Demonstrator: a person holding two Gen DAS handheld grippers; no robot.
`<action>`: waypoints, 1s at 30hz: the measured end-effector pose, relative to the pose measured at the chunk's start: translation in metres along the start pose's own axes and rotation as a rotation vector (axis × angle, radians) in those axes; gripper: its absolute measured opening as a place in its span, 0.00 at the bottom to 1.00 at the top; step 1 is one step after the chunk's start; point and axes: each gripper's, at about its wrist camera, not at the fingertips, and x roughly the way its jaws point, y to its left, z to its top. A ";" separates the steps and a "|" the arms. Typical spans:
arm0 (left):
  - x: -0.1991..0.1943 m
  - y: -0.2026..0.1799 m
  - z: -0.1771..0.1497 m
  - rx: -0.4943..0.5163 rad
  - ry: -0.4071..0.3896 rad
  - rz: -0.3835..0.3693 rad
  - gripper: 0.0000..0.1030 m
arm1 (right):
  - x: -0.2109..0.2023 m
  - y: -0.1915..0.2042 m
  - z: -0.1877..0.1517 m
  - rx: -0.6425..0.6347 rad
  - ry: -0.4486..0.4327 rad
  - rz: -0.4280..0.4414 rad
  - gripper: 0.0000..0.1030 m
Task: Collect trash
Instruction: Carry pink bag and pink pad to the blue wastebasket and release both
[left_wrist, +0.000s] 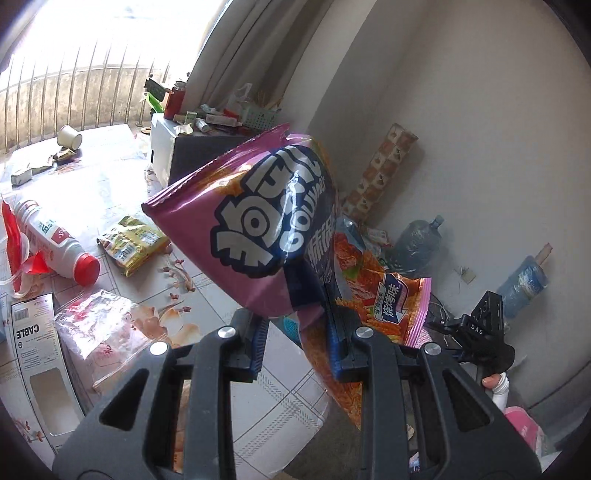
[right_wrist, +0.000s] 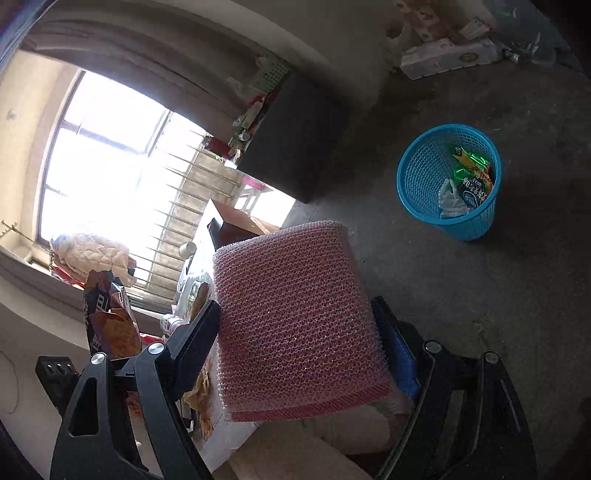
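Observation:
My left gripper (left_wrist: 299, 339) is shut on a crumpled pink-purple snack bag (left_wrist: 251, 221), which stands up between the blue pads (left_wrist: 255, 343) above the table's edge. My right gripper (right_wrist: 299, 350) is shut on a wide pack wrapped in pink bubble wrap (right_wrist: 295, 314), with a finger pressed against each of its sides. A blue mesh waste basket (right_wrist: 417, 173) stands on the grey floor to the upper right of that pack and holds green and dark wrappers. The snack bag (right_wrist: 110, 317) also shows at the left in the right wrist view. The right gripper's black body (left_wrist: 476, 332) is low on the right in the left wrist view.
On the tiled tabletop (left_wrist: 110, 184) lie a white bottle with a red cap (left_wrist: 55, 243), a yellow-green wrapper (left_wrist: 133, 243), a clear plastic bag (left_wrist: 96, 328), a cable box (left_wrist: 33, 354) and a paper cup (left_wrist: 68, 136). A dark cabinet (left_wrist: 199, 155) and water jugs (left_wrist: 417, 243) stand by the wall.

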 end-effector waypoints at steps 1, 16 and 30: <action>0.014 -0.009 0.005 0.020 0.018 -0.003 0.24 | -0.003 -0.011 0.003 0.034 -0.013 0.001 0.77; 0.285 -0.121 0.034 0.207 0.372 0.113 0.24 | 0.001 -0.143 0.029 0.353 -0.112 -0.027 0.77; 0.501 -0.144 0.004 0.085 0.589 0.194 0.53 | 0.022 -0.178 0.056 0.465 -0.166 -0.060 0.78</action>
